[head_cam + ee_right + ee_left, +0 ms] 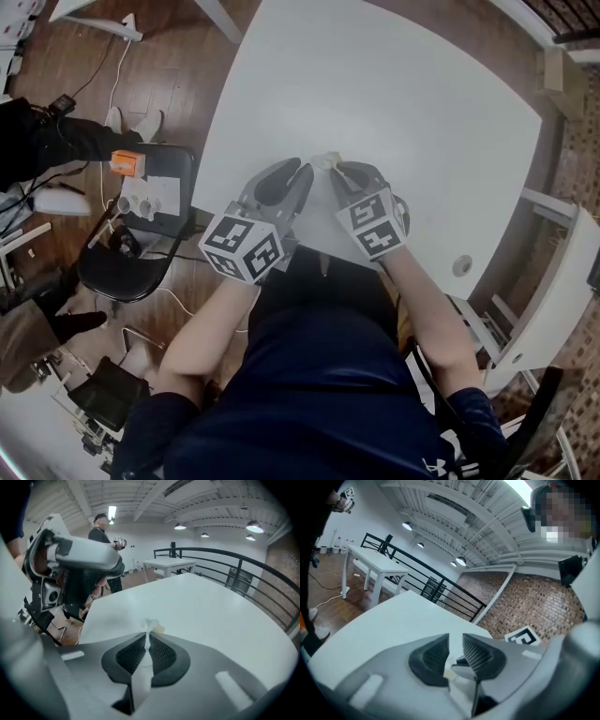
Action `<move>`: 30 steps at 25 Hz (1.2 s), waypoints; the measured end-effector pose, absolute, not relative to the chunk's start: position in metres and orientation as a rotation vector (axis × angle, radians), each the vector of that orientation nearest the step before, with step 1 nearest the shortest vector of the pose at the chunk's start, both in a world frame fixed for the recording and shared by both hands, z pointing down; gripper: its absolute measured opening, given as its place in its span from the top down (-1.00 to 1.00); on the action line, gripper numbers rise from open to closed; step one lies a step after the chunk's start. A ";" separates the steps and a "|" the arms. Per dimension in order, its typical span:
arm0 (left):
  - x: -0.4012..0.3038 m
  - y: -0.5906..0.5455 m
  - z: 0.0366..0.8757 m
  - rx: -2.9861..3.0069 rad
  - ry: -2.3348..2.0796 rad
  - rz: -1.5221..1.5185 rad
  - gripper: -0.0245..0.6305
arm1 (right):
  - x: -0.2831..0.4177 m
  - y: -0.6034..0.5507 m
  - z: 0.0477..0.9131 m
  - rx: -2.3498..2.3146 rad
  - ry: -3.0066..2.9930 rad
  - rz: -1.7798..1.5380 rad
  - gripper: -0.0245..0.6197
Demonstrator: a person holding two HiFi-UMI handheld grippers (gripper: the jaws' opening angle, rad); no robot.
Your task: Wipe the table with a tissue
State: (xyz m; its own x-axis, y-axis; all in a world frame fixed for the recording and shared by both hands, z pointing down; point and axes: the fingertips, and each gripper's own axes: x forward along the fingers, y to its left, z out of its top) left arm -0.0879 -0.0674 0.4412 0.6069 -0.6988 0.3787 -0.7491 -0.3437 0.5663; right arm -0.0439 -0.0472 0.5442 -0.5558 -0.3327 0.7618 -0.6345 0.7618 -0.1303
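While the white counter (394,103) spreads wide ahead, the left gripper (455,651) hangs over its near part with jaws slightly parted, holding nothing. The right gripper (148,641), tip to tip with it, pinches the tissue (151,626). That tissue looks feather-light, limp and easily torn, so it is best held by its bunched middle, leaving a loose wad to drag.

chair (127,272) left of table (375,94) | tissue (325,161) at table's front (person's side)
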 end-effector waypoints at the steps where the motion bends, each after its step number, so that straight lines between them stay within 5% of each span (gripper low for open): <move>1: -0.089 -0.068 0.440 2.110 -1.137 0.088 0.65 | -0.041 -0.047 0.538 0.750 -2.217 0.547 0.84; 23: -0.069 -0.040 0.360 2.197 -1.080 -0.053 0.67 | 0.083 -0.030 0.354 1.380 -2.558 1.033 0.84; 30: -0.034 -0.033 0.322 2.278 -1.007 -0.101 0.67 | 0.105 -0.033 0.293 1.486 -2.713 0.958 0.84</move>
